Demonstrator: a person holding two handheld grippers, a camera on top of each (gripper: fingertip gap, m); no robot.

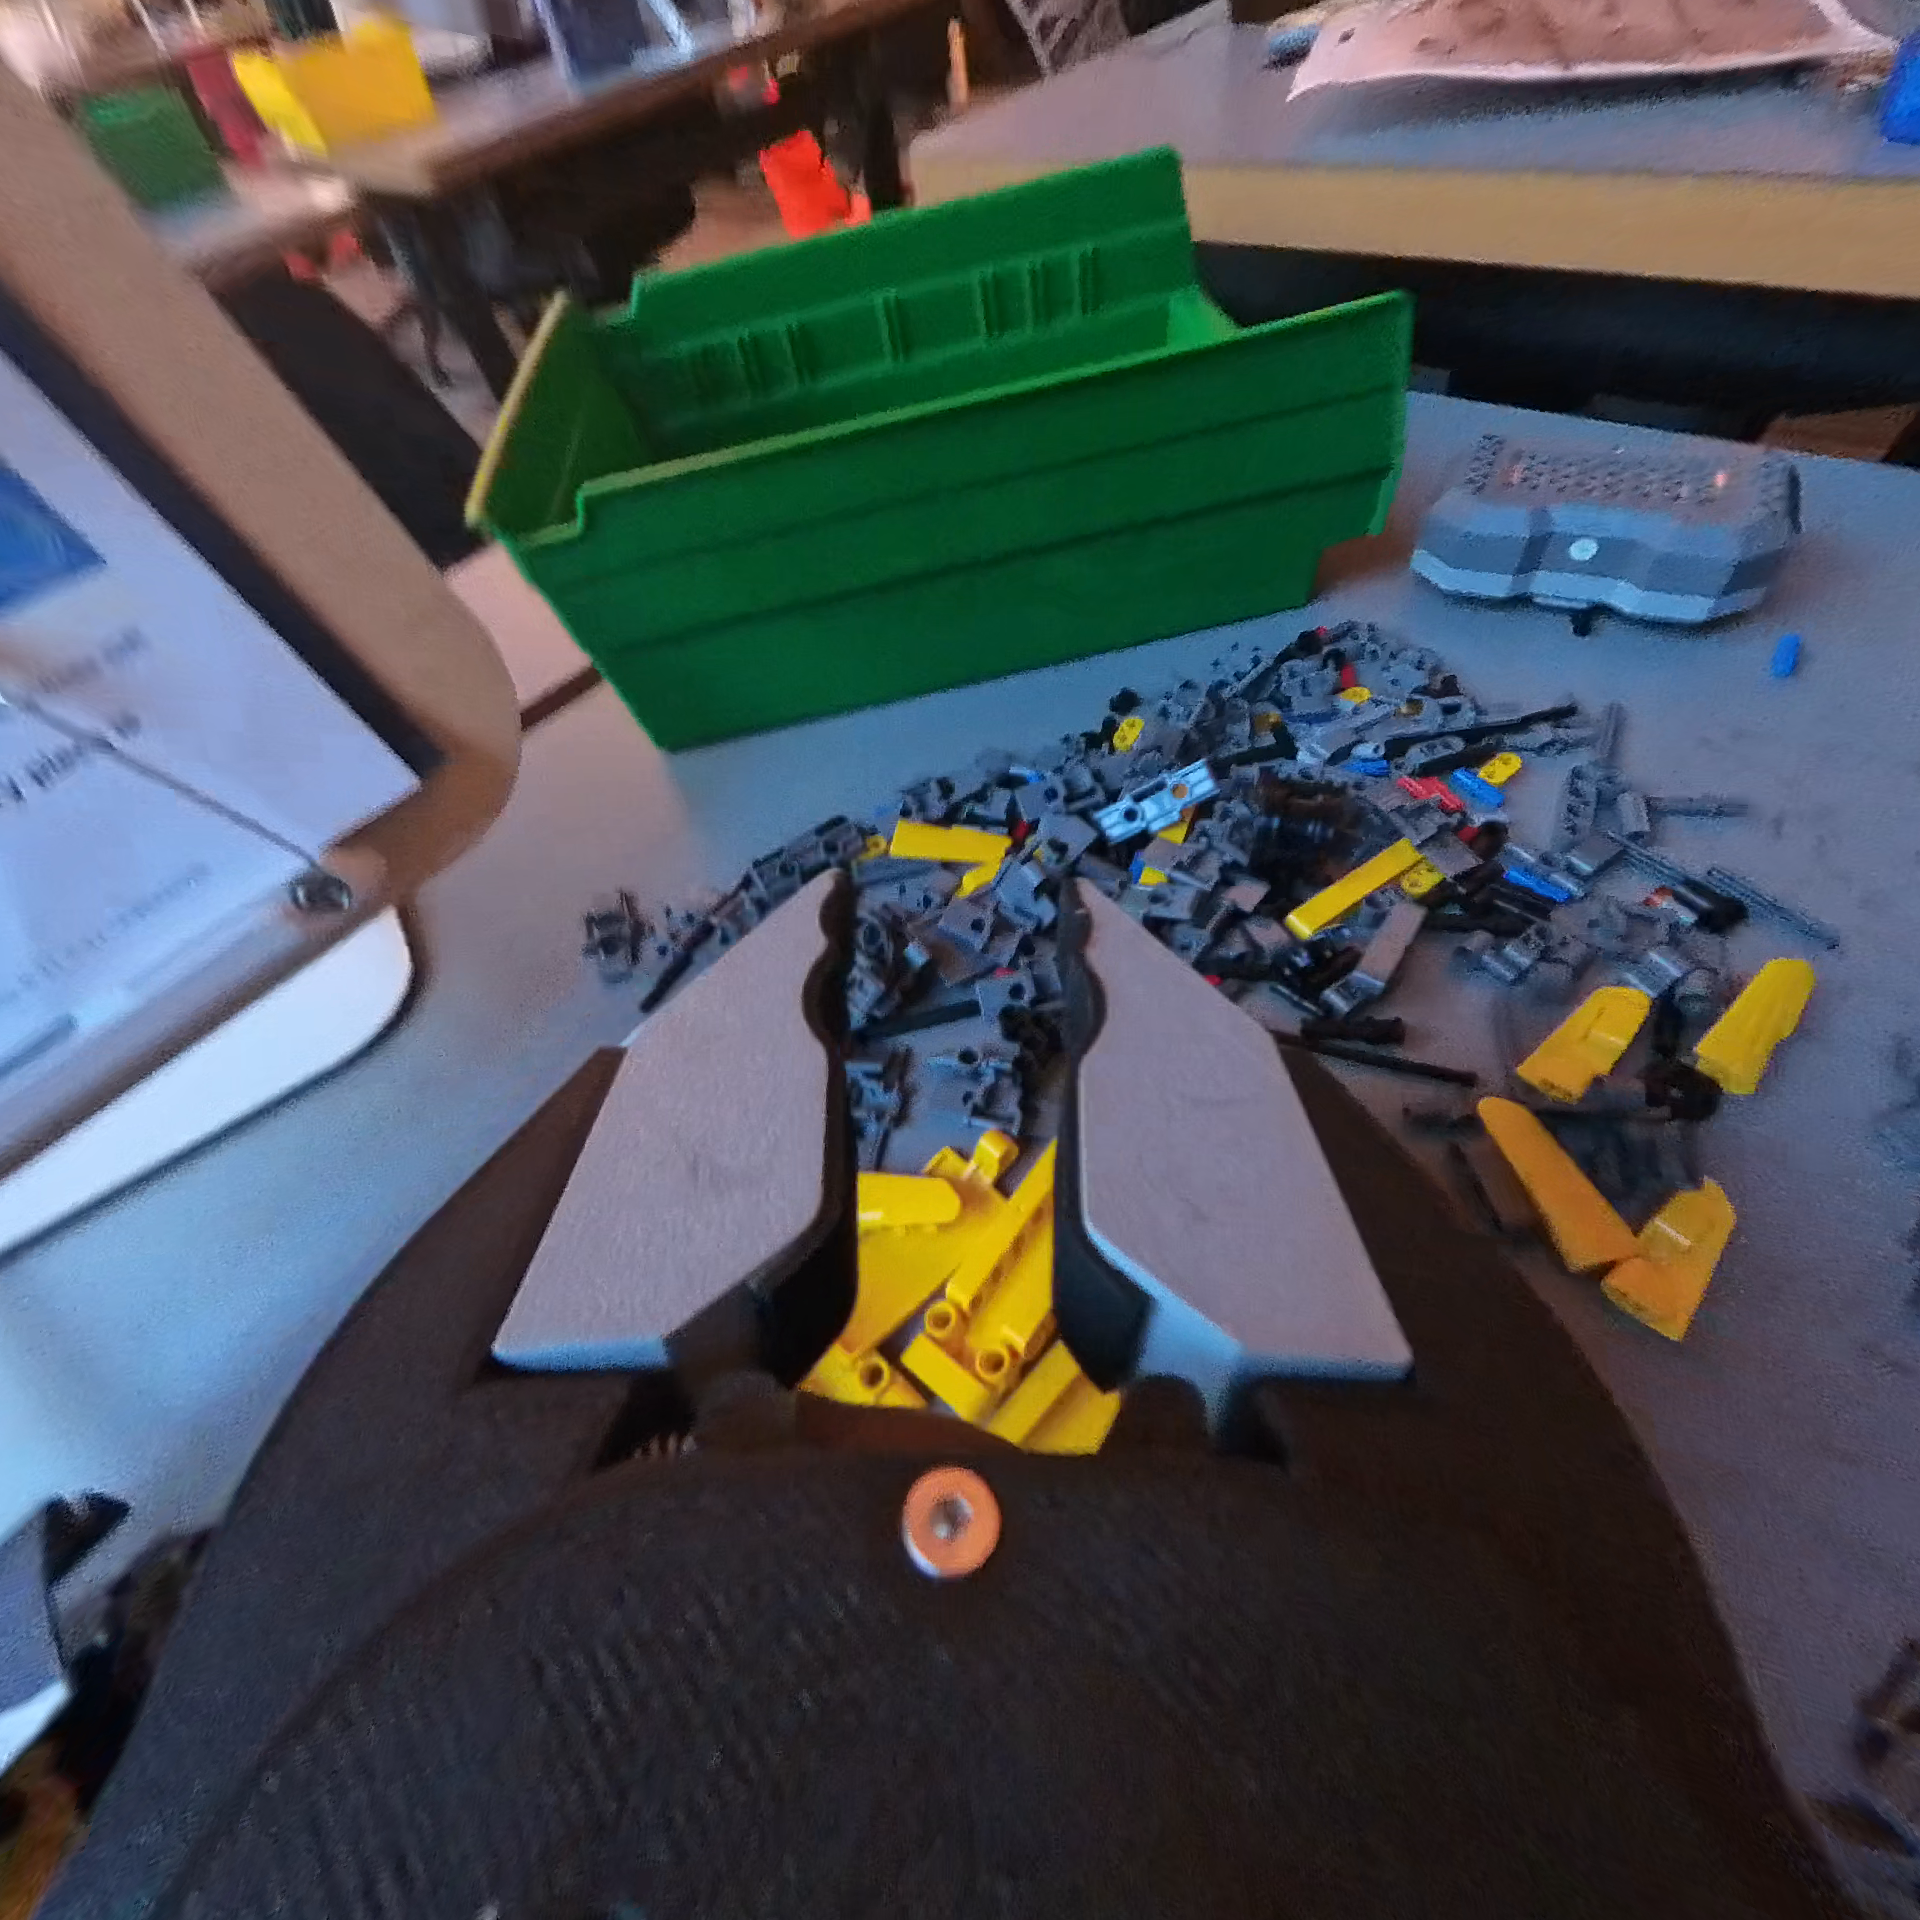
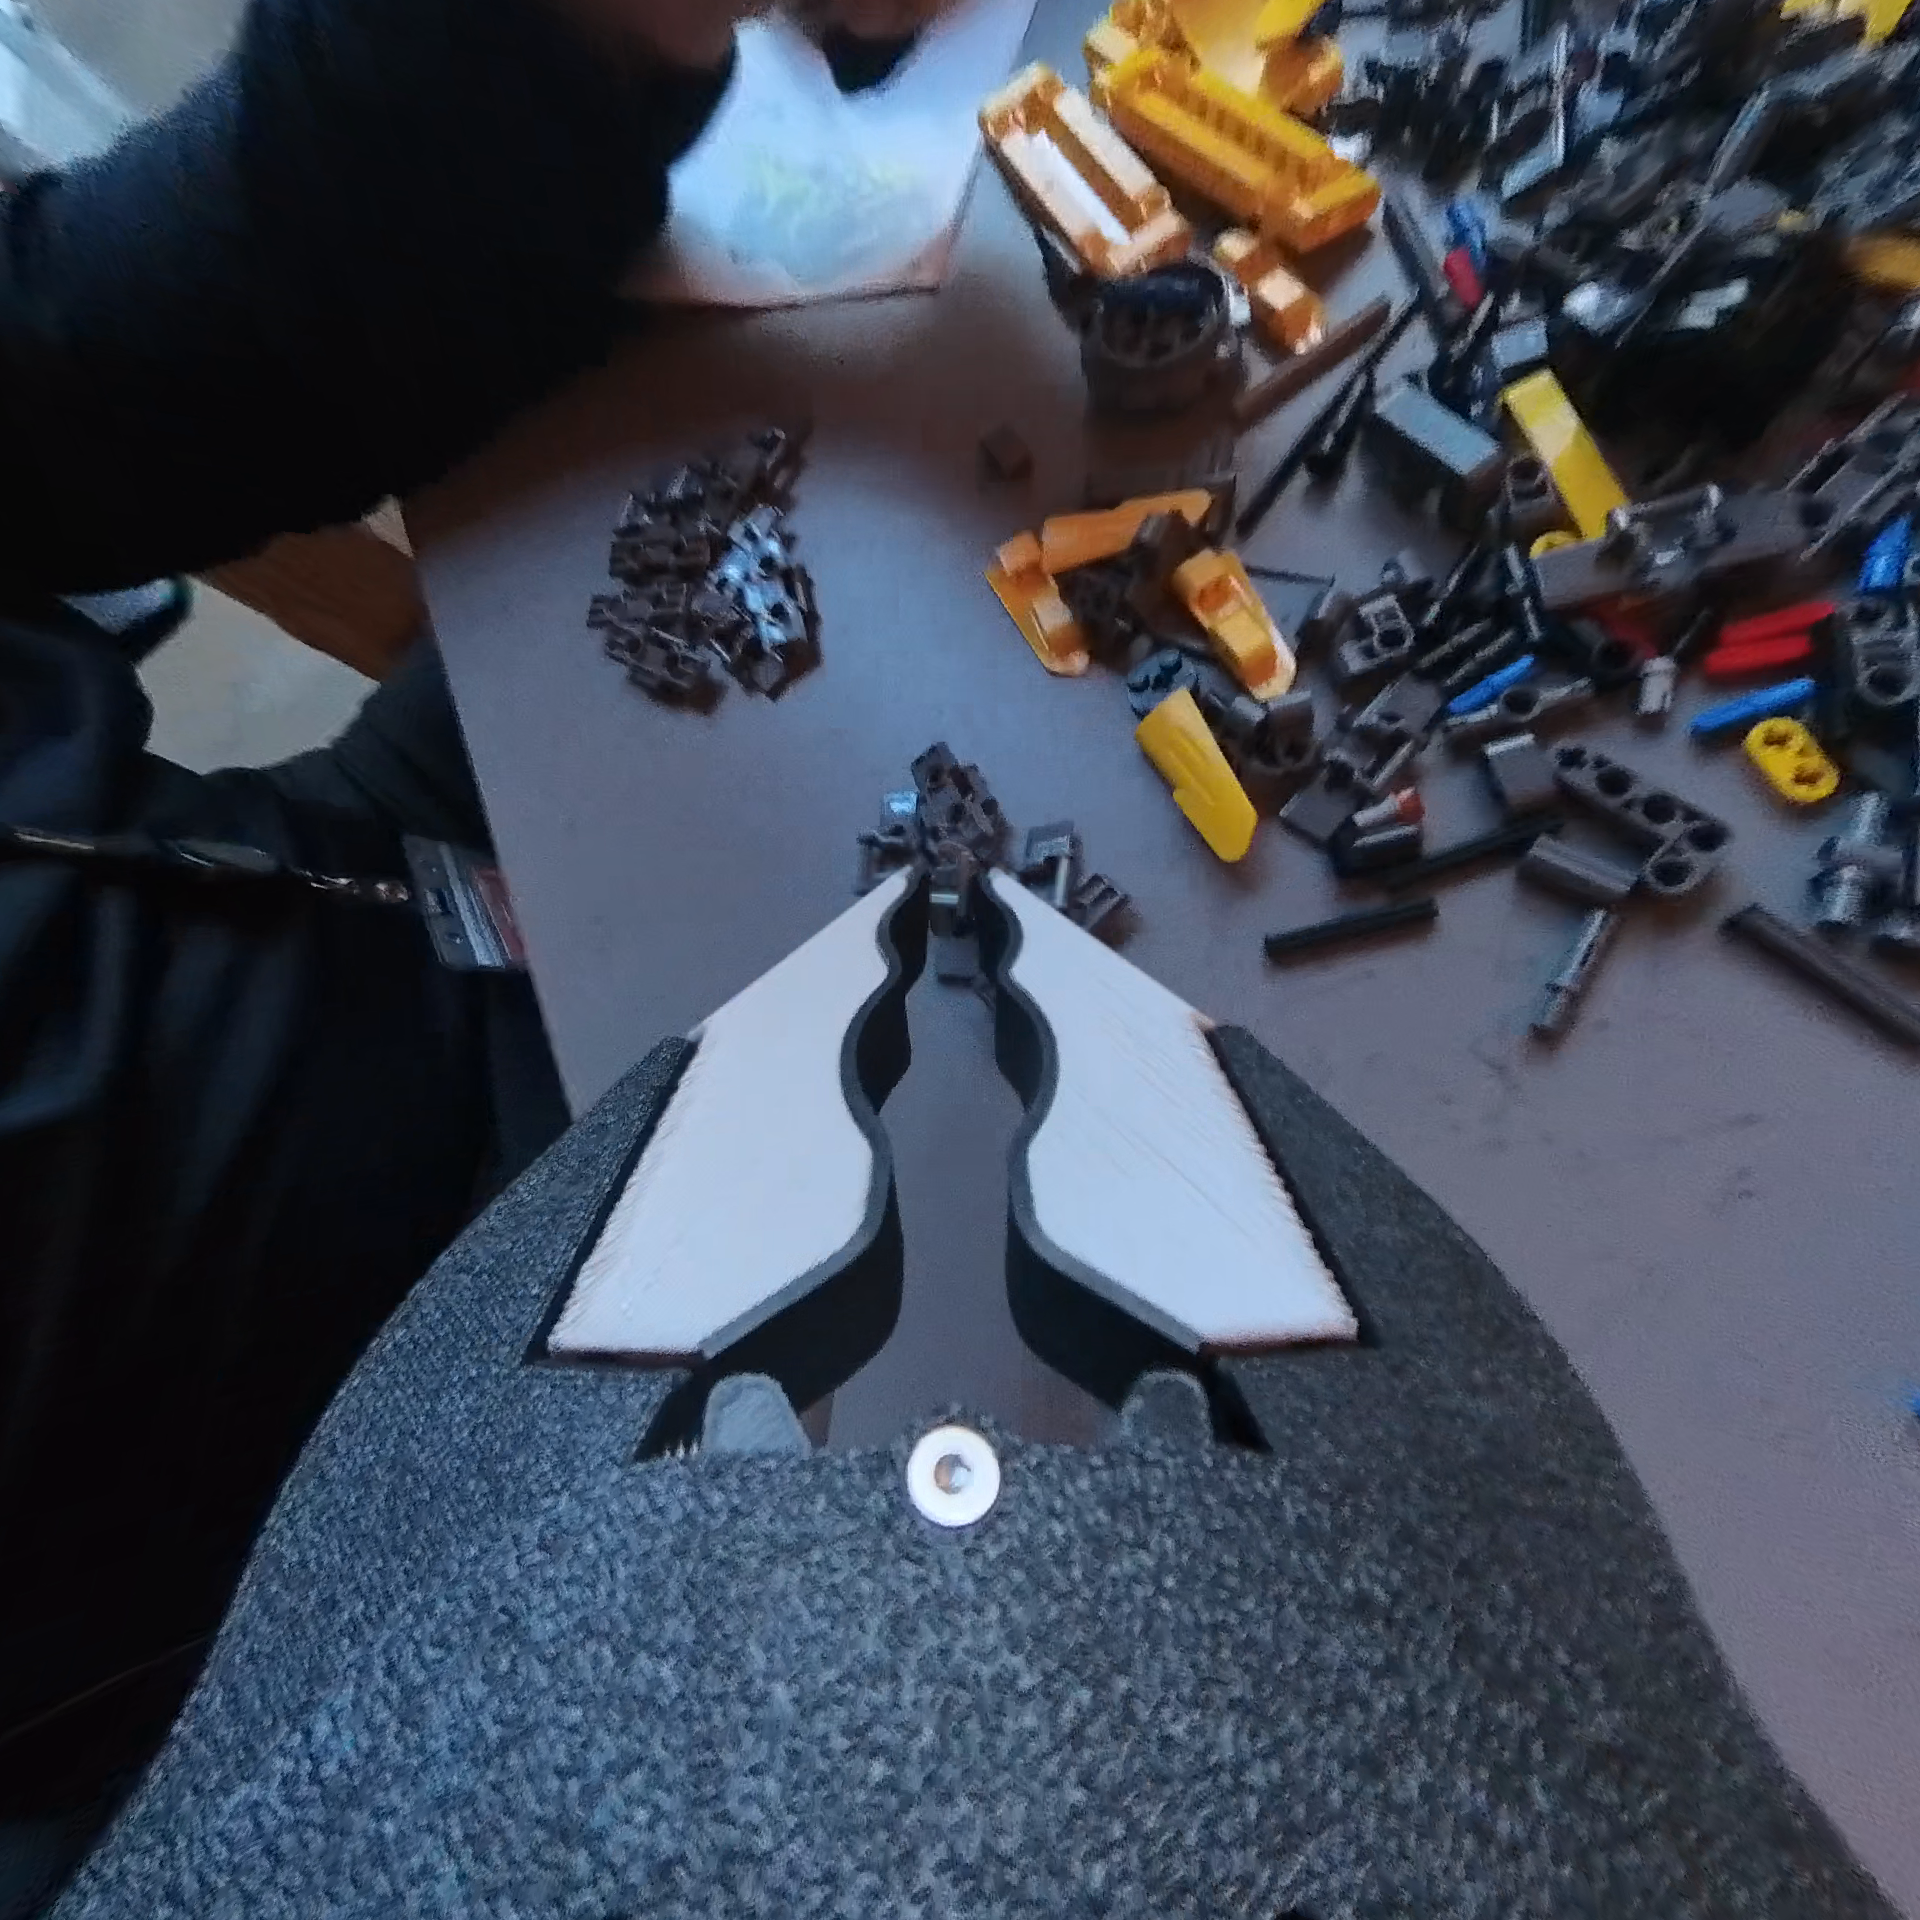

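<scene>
In the left wrist view my left gripper [image 1: 956,891] is open and empty. It hovers over the near edge of a big pile of grey, black and yellow building pieces [image 1: 1226,831]. Yellow beams [image 1: 966,1309] lie under its fingers. In the right wrist view my right gripper [image 2: 953,883] is shut on a small dark piece [image 2: 951,920], low over the table. A few dark pieces [image 2: 948,795] lie just past its tips. A sorted heap of small dark connectors [image 2: 707,582] lies farther ahead to the left.
A green plastic bin [image 1: 935,582] stands behind the pile, and a grey hub block [image 1: 1610,530] lies at the right. A framed board with paper [image 1: 156,779] stands at the left. Loose pieces [image 2: 1558,520] spread at the right. A person's dark sleeve [image 2: 312,260] reaches in at the upper left. From my right tips it is roughly 20 cm to the grey hub block [image 1: 1610,530]; from my left, 25 cm.
</scene>
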